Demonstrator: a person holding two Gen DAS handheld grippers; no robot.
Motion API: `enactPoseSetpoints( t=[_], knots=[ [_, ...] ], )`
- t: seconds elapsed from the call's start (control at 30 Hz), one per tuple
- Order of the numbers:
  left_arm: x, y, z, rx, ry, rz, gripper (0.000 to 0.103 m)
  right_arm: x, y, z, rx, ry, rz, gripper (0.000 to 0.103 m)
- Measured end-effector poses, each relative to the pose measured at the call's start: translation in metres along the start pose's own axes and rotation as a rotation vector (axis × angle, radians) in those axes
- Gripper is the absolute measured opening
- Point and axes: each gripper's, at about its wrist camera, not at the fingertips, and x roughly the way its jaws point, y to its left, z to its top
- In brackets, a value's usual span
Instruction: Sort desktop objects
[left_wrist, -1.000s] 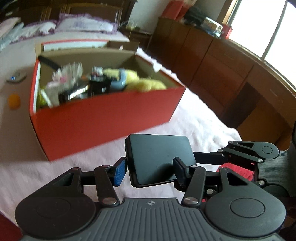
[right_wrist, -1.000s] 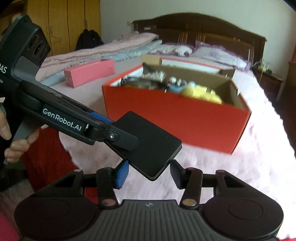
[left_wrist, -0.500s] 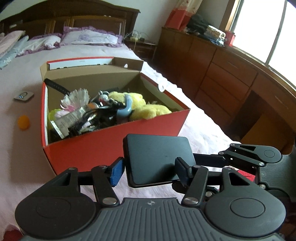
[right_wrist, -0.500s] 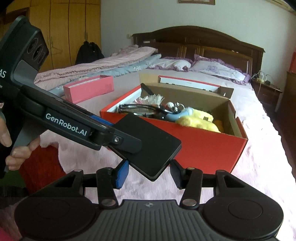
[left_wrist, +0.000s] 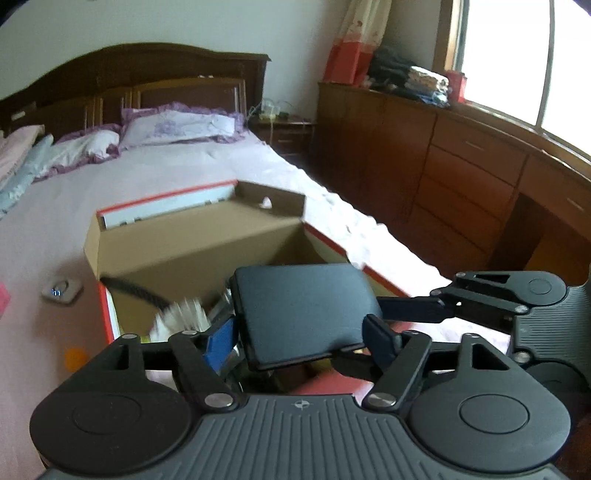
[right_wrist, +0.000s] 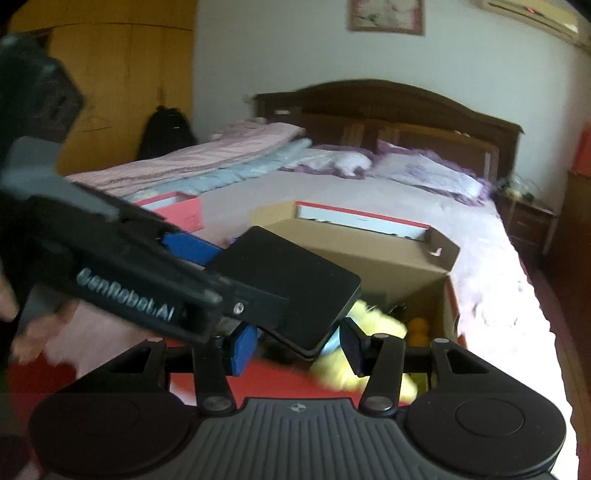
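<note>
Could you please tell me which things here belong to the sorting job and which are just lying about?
Job: black slab, red box, yellow plush inside it.
Lying about: pillows, pink box, black bag, folded clothes.

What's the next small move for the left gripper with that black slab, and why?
Probably back the left gripper off the black slab: its jaws are opening, a gap shows at one pad, and the right gripper seems to pinch the slab's corner over the open red box.
</note>
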Motion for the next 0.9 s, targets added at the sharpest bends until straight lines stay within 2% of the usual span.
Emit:
enactPoseSetpoints(
  t=[0.07, 0.1, 0.2, 0.27, 0.53, 0.73, 0.9],
  knots=[
    [0.005, 0.004, 0.011, -0.029, -0.016, 0.068, 0.101, 0.019, -0.008, 0.015, 0.072, 0.021, -0.056, 0.053],
    [0.008, 0.007, 0.015, -0.043, -0.024, 0.101, 0.103, 0.026, -0.014, 0.020, 0.123, 0.035, -0.084, 0.053],
    [0.003, 0.010, 0.019, -0.071, -0.045, 0.146, 0.103, 0.037, -0.027, 0.028, 0.267, 0.054, -0.130, 0.053],
    [-0.001, 0.011, 0.015, -0.096, -0.044, 0.167, 0.103, 0.033, -0.029, 0.024, 0.306, 0.051, -0.129, 0.058],
    [-0.013, 0.006, -0.027, -0.209, 0.018, 0.280, 0.103, -0.004, -0.006, -0.009, 0.257, 0.073, -0.179, 0.073],
    [-0.036, -0.014, -0.038, -0.167, 0.028, 0.454, 0.103, -0.027, 0.009, -0.022, 0.272, 0.114, -0.159, 0.079],
    [-0.050, -0.022, -0.048, -0.180, 0.071, 0.468, 0.103, -0.040, 0.019, -0.037, 0.253, 0.179, -0.153, 0.085]
  ],
)
